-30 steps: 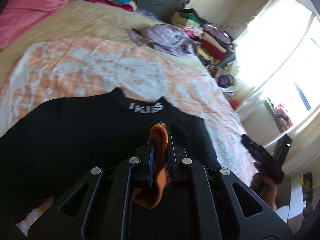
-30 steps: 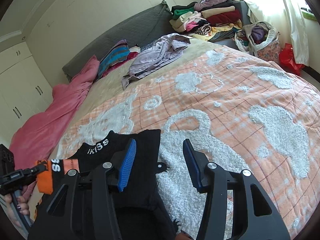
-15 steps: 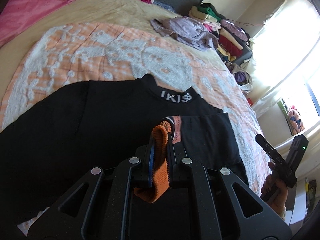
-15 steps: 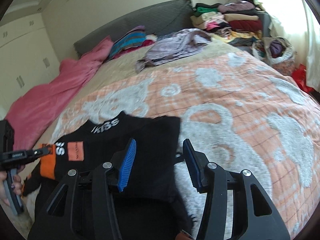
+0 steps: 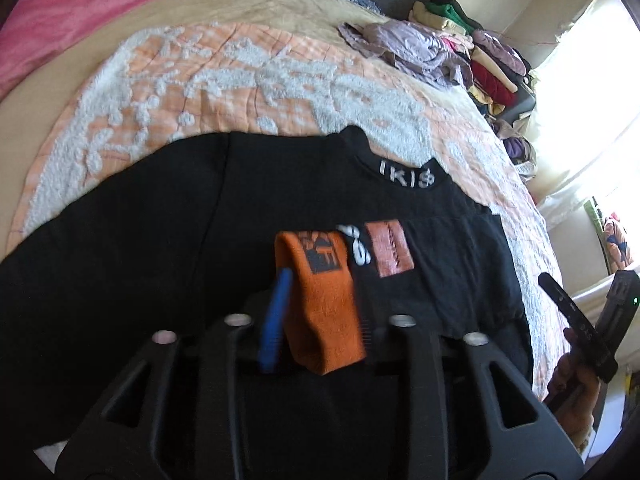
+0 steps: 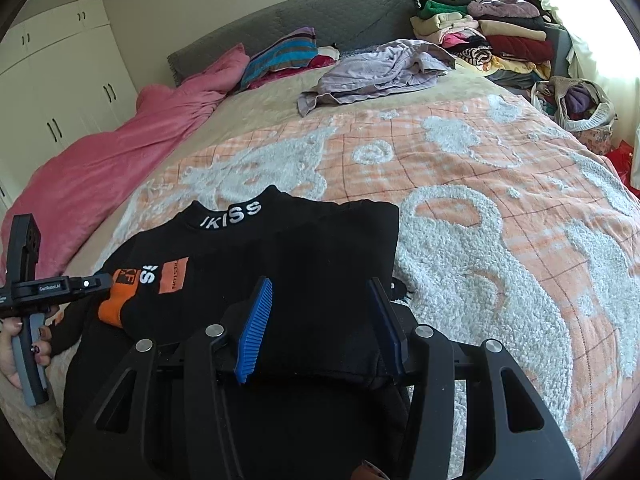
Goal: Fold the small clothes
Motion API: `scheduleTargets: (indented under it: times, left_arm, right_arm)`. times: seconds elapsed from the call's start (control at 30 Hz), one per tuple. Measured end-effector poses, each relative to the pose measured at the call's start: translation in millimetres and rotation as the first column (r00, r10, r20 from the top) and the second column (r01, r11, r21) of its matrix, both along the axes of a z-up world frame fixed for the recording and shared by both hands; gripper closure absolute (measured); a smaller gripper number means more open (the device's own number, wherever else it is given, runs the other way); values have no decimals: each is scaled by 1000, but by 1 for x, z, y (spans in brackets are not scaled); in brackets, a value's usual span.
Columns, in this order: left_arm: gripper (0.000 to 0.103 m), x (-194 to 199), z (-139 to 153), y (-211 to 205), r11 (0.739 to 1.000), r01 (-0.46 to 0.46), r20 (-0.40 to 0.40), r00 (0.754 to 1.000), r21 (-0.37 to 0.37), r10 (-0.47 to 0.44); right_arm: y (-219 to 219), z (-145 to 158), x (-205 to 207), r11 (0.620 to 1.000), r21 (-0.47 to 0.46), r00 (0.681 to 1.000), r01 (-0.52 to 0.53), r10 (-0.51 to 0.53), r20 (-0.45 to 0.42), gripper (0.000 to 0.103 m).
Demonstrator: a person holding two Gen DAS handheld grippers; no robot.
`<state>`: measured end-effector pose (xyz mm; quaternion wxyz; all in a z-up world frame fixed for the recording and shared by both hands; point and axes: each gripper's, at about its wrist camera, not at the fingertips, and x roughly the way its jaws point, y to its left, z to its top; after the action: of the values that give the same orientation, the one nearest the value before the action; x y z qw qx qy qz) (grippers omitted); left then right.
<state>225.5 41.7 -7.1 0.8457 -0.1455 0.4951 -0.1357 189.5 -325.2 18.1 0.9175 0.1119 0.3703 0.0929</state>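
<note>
- Black sweater: lies flat on the orange-and-white bedspread, in the lower left and centre of the right wrist view. The collar, with white lettering, points toward the top of the frame.
- Orange cuff: the end of the sleeve, folded across the sweater's chest. In the left wrist view it sits at lower centre, just left of the orange patch and white print.
- Left gripper: jaws are opening. The cuff stands between them; the blue pad at left is clear of the fabric. The right finger is blurred, and contact there cannot be judged.
- Right gripper: jaws stand apart, at lower centre of its own view, above the sweater's right part. Nothing is clamped; whether the tips touch the cloth cannot be told.
- Hands: one hand holds the left gripper's handle at the left edge of the right wrist view; the other hand appears at the right edge of the left wrist view.
- Background: a pink blanket at upper left, a lilac garment at upper centre, a stack of clothes at upper right.
</note>
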Motion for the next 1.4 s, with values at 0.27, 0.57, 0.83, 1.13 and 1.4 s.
scheduleTargets:
  times: [0.27, 0.57, 0.83, 1.13, 1.4]
  left_arm:
    - [76, -12, -24, -13, 999, 29, -44, 999, -43, -31]
    - [96, -31, 1, -23, 993, 116, -6, 993, 22, -116]
    - [79, -30, -1, -11, 989, 47, 29, 998, 142, -52]
    - [73, -28, 8, -41, 973, 87, 110, 988, 213, -112]
    - [60, -27, -27, -50, 954, 112, 40, 991, 278, -128]
  right_arm:
    - [4, -4, 0, 1000, -12, 1000, -13, 13, -11, 55]
    - [15, -10, -2, 997, -52, 998, -53, 52, -26, 55]
    - [27, -19, 2, 994, -70, 996, -81, 77, -54, 55]
    - [47, -28, 2, 984, -137, 992, -113, 103, -75, 48]
    - [51, -52, 10, 979, -179, 983, -94, 64, -170, 44]
